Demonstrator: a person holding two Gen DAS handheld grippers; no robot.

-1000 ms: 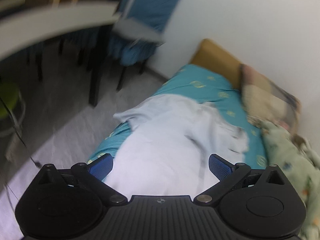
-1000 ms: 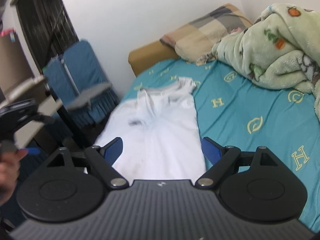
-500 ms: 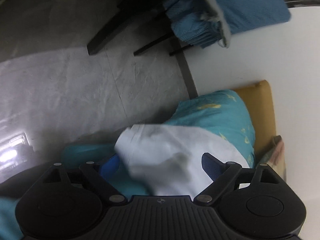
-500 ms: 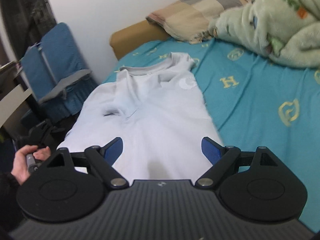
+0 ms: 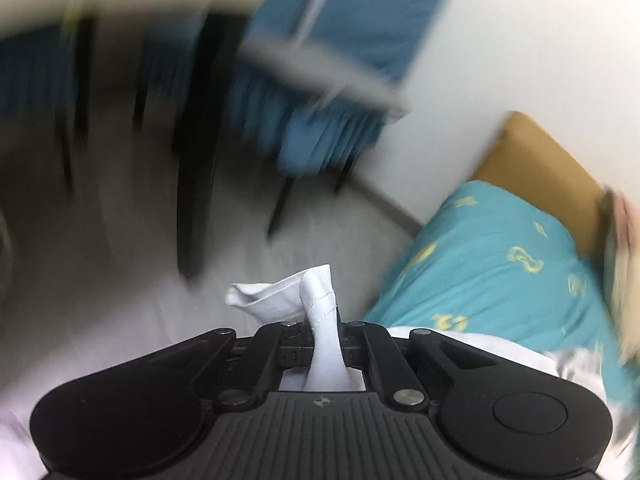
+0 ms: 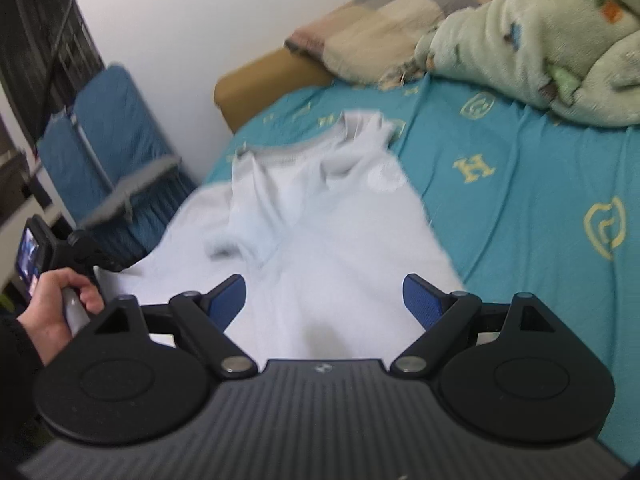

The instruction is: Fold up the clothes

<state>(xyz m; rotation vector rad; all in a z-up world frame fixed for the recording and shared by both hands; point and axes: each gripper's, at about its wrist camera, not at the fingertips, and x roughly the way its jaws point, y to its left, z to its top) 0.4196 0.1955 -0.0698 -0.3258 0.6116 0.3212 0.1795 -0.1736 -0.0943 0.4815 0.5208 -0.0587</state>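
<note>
One white shirt (image 6: 320,224) lay lengthwise on the one bed (image 6: 520,184), along its chair-side edge. Two grippers were present. The left gripper (image 5: 322,334) had its jaws pressed together, pinching a bunched sleeve edge of the shirt. The right gripper (image 6: 324,296) hovered over the shirt's lower end, jaws spread wide and holding nothing. One green blanket (image 6: 540,40) and one checked pillow (image 6: 384,36) sat at the bed's head. One blue chair (image 6: 108,136) stood beside the bed. Half a second earlier, the left jaws were spread around the sleeve; the right jaws were unchanged.
</note>
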